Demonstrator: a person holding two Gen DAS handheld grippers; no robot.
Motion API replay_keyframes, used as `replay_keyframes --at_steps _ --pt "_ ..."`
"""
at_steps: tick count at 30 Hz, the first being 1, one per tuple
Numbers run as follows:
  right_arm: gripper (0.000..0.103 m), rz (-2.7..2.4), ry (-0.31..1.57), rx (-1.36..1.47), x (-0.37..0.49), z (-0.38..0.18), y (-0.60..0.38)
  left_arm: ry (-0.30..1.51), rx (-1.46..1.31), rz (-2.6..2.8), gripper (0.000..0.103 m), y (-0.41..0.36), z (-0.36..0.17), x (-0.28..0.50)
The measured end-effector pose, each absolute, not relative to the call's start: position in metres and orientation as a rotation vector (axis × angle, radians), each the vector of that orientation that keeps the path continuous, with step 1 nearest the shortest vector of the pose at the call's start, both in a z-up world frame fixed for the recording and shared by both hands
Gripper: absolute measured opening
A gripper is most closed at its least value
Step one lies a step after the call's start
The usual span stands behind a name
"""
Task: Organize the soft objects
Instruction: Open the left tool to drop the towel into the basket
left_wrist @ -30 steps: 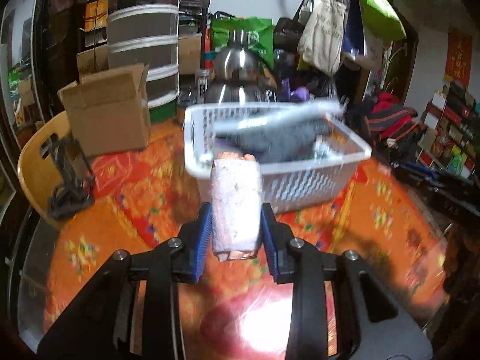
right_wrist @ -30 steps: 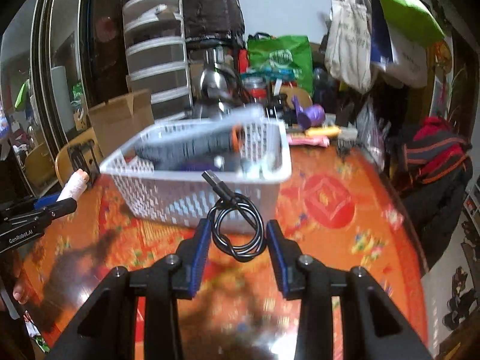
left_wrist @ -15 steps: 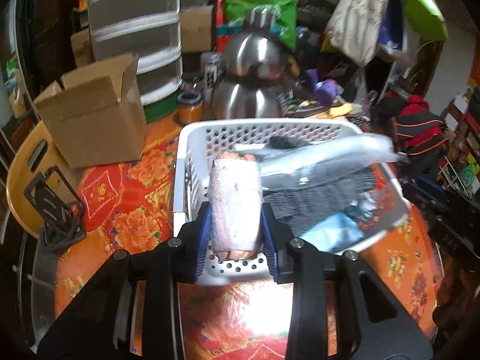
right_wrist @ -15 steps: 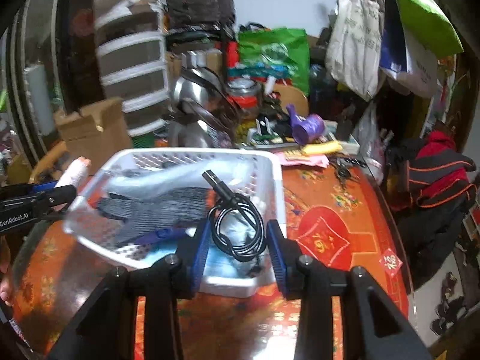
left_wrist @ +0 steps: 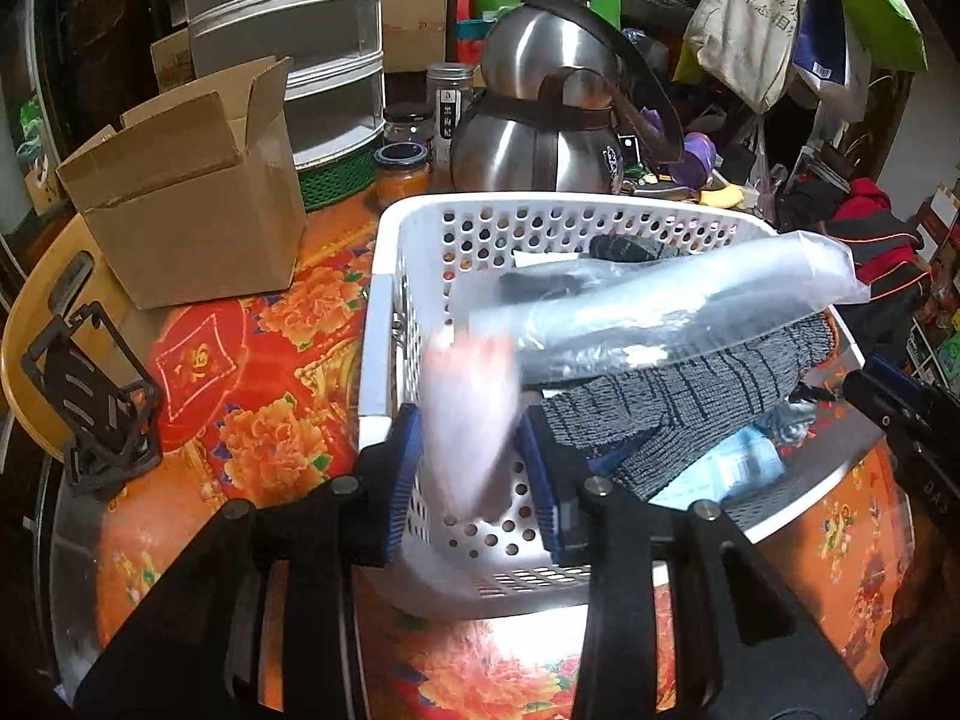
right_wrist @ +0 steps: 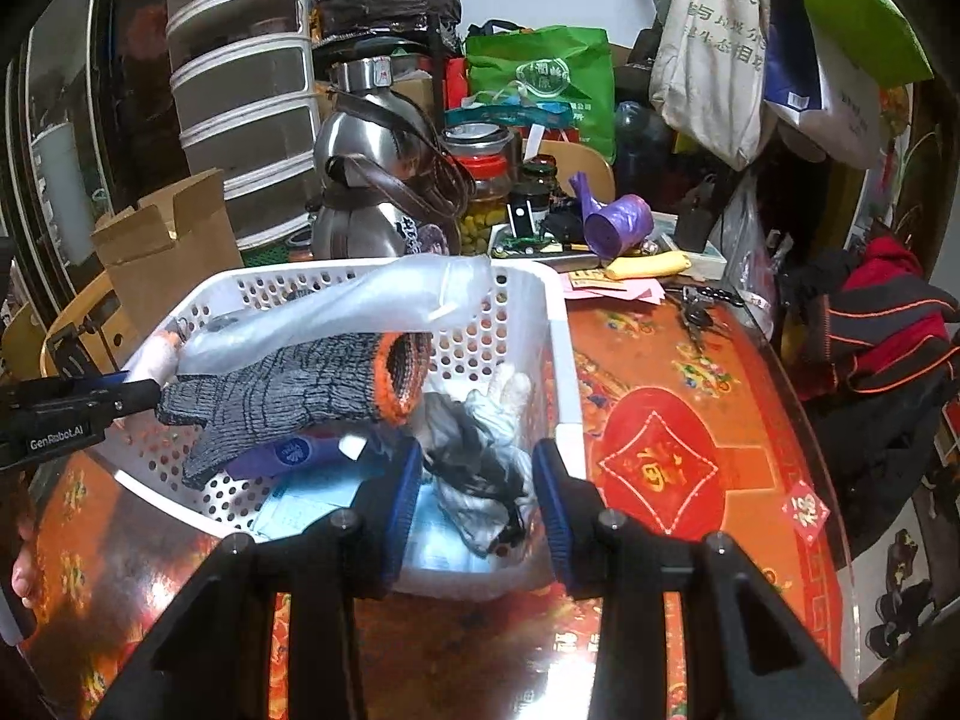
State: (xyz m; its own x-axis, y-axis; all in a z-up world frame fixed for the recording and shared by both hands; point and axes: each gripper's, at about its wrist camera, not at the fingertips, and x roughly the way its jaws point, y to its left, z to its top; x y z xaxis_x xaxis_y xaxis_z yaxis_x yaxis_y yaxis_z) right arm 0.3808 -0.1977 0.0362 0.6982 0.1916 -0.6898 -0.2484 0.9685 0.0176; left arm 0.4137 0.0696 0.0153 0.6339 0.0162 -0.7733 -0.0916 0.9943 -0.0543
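A white perforated basket (left_wrist: 384,300) (right_wrist: 558,348) stands on the orange flowered table. It holds a grey knit glove (left_wrist: 690,396) (right_wrist: 288,396), a clear plastic bag (left_wrist: 660,306) (right_wrist: 372,300) and crumpled white and black items (right_wrist: 480,468). My left gripper (left_wrist: 471,456) hangs over the basket's near left corner, open, with a blurred pink-white roll (left_wrist: 468,420) dropping between its fingers. My right gripper (right_wrist: 474,480) is open and empty over the basket's right side. The black cable it carried is not clearly visible.
A cardboard box (left_wrist: 186,192) stands left of the basket, a steel kettle (left_wrist: 540,120) and jars behind it. A black stand (left_wrist: 90,396) lies at the table's left edge. Hanging bags and a purple object (right_wrist: 618,222) crowd the back.
Both grippers have opened over the basket. The pink roll slips from the left one; the black cable has left the right one. Both moved forward and down.
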Motion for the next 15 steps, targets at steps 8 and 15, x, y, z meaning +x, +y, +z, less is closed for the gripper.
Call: replay_keyframes --at_steps 8,15 --pt "0.063 0.254 0.737 -0.029 0.374 0.039 -0.207 0.848 -0.11 0.015 0.056 0.065 0.02 0.405" --pt "0.085 0.246 0.719 0.01 0.368 0.041 -0.216 0.797 -0.072 -0.003 0.101 0.047 0.027 0.393"
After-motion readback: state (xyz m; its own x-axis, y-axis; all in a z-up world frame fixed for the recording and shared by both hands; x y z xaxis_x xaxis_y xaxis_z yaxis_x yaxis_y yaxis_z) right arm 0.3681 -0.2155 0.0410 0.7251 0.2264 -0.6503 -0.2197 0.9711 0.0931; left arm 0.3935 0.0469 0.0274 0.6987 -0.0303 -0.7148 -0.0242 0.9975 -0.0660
